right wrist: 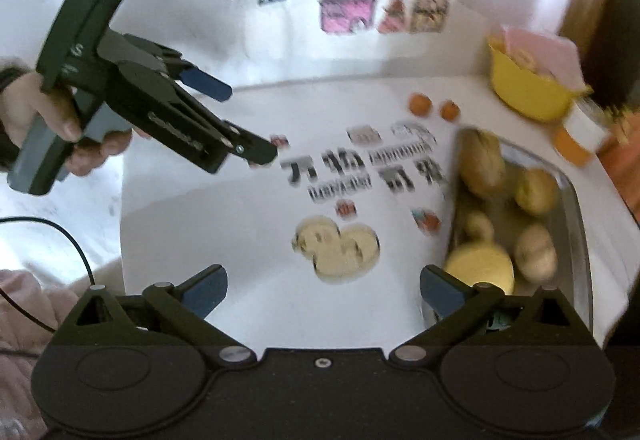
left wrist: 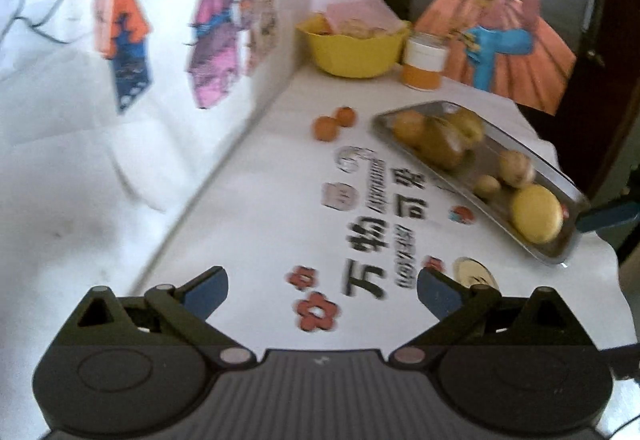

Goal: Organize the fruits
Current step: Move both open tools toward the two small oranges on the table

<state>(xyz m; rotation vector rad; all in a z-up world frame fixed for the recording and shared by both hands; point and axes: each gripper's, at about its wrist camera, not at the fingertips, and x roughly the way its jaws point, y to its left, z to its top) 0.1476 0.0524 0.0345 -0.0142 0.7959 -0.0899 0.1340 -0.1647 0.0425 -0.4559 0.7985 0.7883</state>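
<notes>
Left gripper (left wrist: 322,290): jaws spread wide, nothing between them, held above the near part of the white printed table cover (left wrist: 256,224). In the right wrist view it sits at the left, gripped by a hand (right wrist: 60,131), its blue-padded fingers pointing toward the middle of the table.

Right gripper (right wrist: 322,290): jaws also spread wide, empty. Its right finger sits just beside the near end of the metal tray (right wrist: 576,240); I cannot tell whether it touches the tray.

Fruit: most lies in the metal tray, on the right side of the table. A yellow round fruit (left wrist: 536,213) is at the tray's near end, with a small pale fruit (left wrist: 487,184) and a tan round fruit (left wrist: 516,167) just beyond it. Brownish-green pears (left wrist: 444,143) are piled at the far end. Blur hides finer detail.

Two small oranges (left wrist: 334,123) lie loose on the cover, touching or nearly so, left of the tray's far end.

Far right corner: a yellow bowl (left wrist: 352,51) holding pale items and pink paper, with an orange jar (left wrist: 423,61) with a white band just right of it.

Left and far: a white wall with coloured paper pictures (left wrist: 212,47).
</notes>
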